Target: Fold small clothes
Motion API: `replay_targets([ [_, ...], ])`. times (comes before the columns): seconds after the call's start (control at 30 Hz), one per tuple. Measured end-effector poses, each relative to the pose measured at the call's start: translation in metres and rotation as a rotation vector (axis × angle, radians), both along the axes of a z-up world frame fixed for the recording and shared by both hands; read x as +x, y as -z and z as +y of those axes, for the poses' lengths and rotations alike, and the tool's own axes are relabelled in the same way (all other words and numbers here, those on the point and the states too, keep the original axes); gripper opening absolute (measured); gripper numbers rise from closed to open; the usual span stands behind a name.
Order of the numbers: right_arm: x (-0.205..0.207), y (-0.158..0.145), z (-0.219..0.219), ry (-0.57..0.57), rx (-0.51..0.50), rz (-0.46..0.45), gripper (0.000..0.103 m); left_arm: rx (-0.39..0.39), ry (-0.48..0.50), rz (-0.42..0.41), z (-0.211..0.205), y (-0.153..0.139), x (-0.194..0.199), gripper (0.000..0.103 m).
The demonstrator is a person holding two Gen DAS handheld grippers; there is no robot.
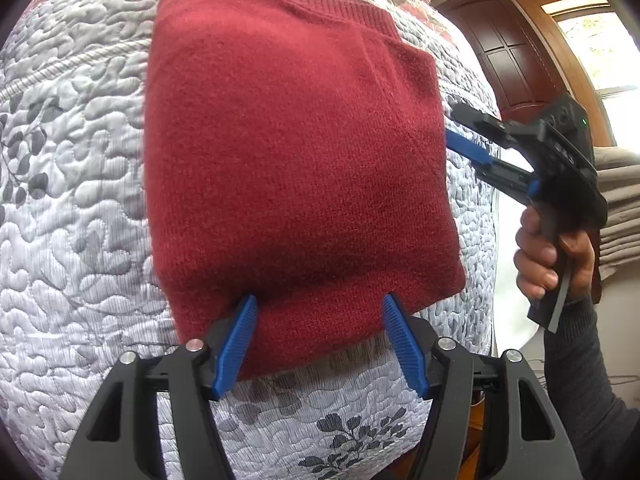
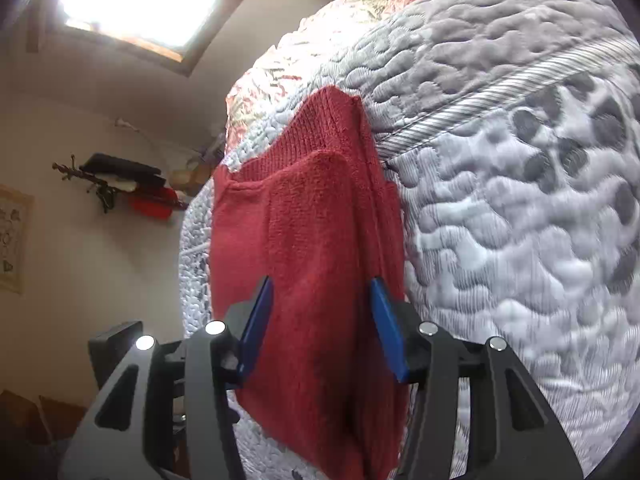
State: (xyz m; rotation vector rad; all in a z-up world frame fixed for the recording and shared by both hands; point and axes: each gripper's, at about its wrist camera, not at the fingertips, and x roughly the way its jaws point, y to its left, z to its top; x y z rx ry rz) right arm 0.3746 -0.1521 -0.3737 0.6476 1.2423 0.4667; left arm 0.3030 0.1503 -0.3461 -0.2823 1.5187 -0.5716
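Red sweater [image 1: 296, 168], folded on bed quilt [image 1: 80, 240]: soft, thick, light; grip at layered edges. Left tool [image 1: 320, 340] and right tool [image 2: 320, 328] both released, straddling its edges.

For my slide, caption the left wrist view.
Open left gripper at the near edge of a folded red knitted sweater on a grey quilted bedspread.

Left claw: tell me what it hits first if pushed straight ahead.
The left claw stands open at the near edge of the folded red sweater; going straight on, it would likely meet that edge first, on the quilt.
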Motion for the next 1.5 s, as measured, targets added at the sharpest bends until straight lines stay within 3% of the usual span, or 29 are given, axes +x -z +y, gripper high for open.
replay_targets([
  [0.07, 0.012, 0.017, 0.006, -0.02, -0.114, 0.017, 0.016, -0.005, -0.005, 0.001, 0.002, 0.002, 0.0, 0.065],
  [0.17, 0.015, 0.029, 0.001, -0.005, -0.091, 0.036, 0.016, -0.026, -0.022, 0.01, 0.007, 0.003, -0.002, 0.065],
  [0.33, -0.014, -0.015, -0.018, 0.037, 0.043, -0.042, 0.023, -0.1, -0.048, -0.039, 0.031, -0.028, -0.008, 0.067],
  [0.43, -0.033, -0.024, 0.013, -0.09, 0.113, -0.029, 0.023, -0.122, -0.14, -0.062, 0.065, -0.039, 0.0, 0.069],
  [0.53, -0.041, 0.0, 0.044, -0.192, 0.065, 0.041, 0.024, -0.155, -0.269, -0.027, 0.103, -0.031, 0.015, 0.071],
  [0.63, -0.046, 0.024, 0.03, -0.155, -0.002, 0.077, 0.001, -0.182, -0.346, -0.004, 0.127, -0.023, 0.031, 0.075],
  [0.7, -0.048, 0.024, 0.013, -0.118, 0.0, 0.078, 0.0, -0.176, -0.349, 0.01, 0.132, -0.016, 0.042, 0.076],
  [0.73, -0.05, 0.018, 0.005, -0.098, -0.008, 0.071, 0.004, -0.174, -0.348, 0.019, 0.134, -0.011, 0.046, 0.076],
  [0.77, -0.055, 0.011, -0.003, -0.073, -0.052, 0.057, 0.029, -0.178, -0.35, 0.026, 0.135, -0.007, 0.053, 0.077],
  [0.8, -0.055, 0.006, -0.011, -0.045, -0.055, 0.048, 0.046, -0.2, -0.354, 0.03, 0.136, -0.004, 0.054, 0.077],
  [0.87, -0.054, 0.006, -0.029, 0.004, 0.02, 0.077, 0.056, -0.276, -0.372, 0.049, 0.136, 0.005, 0.056, 0.079],
  [0.9, -0.05, 0.007, -0.034, 0.021, 0.057, 0.095, 0.072, -0.302, -0.38, 0.058, 0.136, 0.01, 0.058, 0.08],
  [0.97, -0.042, 0.01, -0.036, 0.043, 0.121, 0.107, 0.083, -0.336, -0.394, 0.069, 0.135, 0.022, 0.059, 0.08],
  [1.07, -0.02, 0.019, -0.025, 0.01, 0.149, 0.125, 0.085, -0.348, -0.404, 0.092, 0.13, 0.039, 0.062, 0.081],
  [1.23, 0.006, 0.046, 0.01, -0.063, 0.151, 0.196, 0.09, -0.331, -0.323, 0.086, 0.111, 0.052, 0.067, 0.081],
  [1.43, 0.01, 0.047, 0.034, -0.124, 0.15, 0.194, 0.091, -0.336, -0.265, 0.119, 0.092, 0.067, 0.077, 0.081],
  [1.47, 0.006, 0.048, 0.039, -0.134, 0.123, 0.187, 0.087, -0.342, -0.266, 0.13, 0.09, 0.07, 0.077, 0.081],
  [1.5, 0.005, 0.049, 0.041, -0.138, 0.099, 0.188, 0.075, -0.345, -0.266, 0.137, 0.088, 0.073, 0.077, 0.081],
])
